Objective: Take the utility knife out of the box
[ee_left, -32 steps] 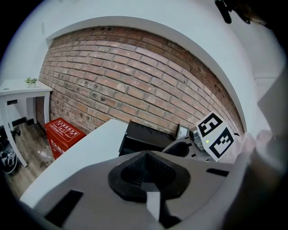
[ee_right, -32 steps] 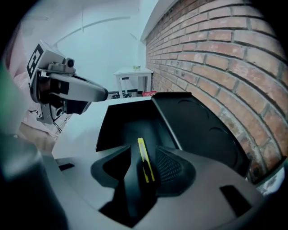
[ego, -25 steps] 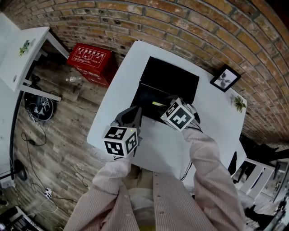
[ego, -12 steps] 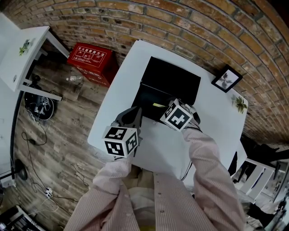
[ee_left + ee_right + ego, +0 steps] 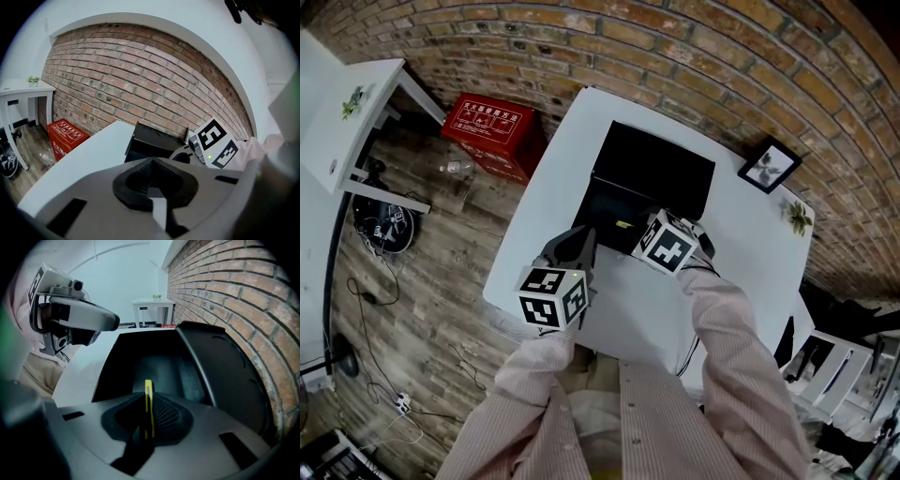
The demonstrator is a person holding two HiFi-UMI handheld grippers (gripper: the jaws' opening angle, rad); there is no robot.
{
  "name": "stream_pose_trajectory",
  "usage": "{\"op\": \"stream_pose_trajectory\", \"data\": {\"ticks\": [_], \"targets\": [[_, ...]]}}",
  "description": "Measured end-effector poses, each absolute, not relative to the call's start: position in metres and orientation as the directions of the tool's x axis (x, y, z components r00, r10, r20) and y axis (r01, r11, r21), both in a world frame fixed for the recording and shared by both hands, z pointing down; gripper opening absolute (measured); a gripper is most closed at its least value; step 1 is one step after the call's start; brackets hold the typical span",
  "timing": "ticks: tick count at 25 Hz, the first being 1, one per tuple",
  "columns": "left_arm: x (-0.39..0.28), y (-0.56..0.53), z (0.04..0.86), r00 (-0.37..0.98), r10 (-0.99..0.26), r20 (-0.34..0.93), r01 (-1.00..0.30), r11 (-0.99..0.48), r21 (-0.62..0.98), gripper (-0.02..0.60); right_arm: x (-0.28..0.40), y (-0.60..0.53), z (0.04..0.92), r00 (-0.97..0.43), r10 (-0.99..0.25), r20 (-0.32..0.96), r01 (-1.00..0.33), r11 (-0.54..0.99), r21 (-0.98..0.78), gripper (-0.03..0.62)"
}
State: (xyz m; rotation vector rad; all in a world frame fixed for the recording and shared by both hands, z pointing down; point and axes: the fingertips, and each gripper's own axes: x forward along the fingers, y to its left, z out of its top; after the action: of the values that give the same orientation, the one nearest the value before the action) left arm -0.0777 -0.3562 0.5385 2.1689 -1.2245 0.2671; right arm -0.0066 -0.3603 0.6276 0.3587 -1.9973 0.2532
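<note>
Overhead, looking down on a white table (image 5: 750, 239) set beside a brick wall (image 5: 694, 56). Toward the table's far edge, nearest the wall: a black box (image 5: 602, 208), its lid (image 5: 656, 161) standing open on the wall side. Reaching steeply down into the box from its near right side: the right gripper (image 5: 636, 228), jaws closing on a yellow utility knife (image 5: 623, 224). Knife inside the box, standing on its thin edge between the ribbed pads (image 5: 164, 414), jaws narrow around it, dark box floor behind. Just off the box's near left corner, above the table's left edge: the left gripper (image 5: 584, 234), jaws drawn together with nothing between them; contact with the box not clear. Near the table's far right corner: a small framed picture (image 5: 767, 163) and a sprig of green plant (image 5: 794, 214). Beyond the table's left edge, down on the wooden floor (image 5: 441, 244): a red box (image 5: 491, 125) with white print. Striped sleeves (image 5: 731, 375) crossing the table's near edge.
</note>
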Motion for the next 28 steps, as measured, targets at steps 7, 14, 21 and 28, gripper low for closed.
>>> {"op": "stream_pose_trajectory", "data": {"ticks": [7,14,21,28], "targets": [[-0.084,-0.346,0.537,0.537,-0.709,0.457,-0.834,-0.365,0.413,-0.008,-0.01,-0.355,0.618,-0.457,-0.166,0.874,-0.39,0.92,-0.029,0.052],[-0.087,-0.336,0.527,0.533,-0.721,0.443,-0.839,-0.382,0.387,-0.008,-0.013,-0.353,0.595,-0.533,-0.25,0.808,-0.443,0.896,-0.014,0.052],[-0.085,-0.326,0.511,0.533,-0.735,0.419,-0.844,-0.423,0.33,-0.008,-0.014,-0.352,0.562,-0.623,-0.375,0.687,-0.511,0.86,0.005,0.052],[-0.084,-0.32,0.495,0.529,-0.753,0.391,-0.847,-0.445,0.29,-0.008,-0.006,-0.349,0.527,-0.668,-0.488,0.562,-0.591,0.807,0.0,0.052]]}}
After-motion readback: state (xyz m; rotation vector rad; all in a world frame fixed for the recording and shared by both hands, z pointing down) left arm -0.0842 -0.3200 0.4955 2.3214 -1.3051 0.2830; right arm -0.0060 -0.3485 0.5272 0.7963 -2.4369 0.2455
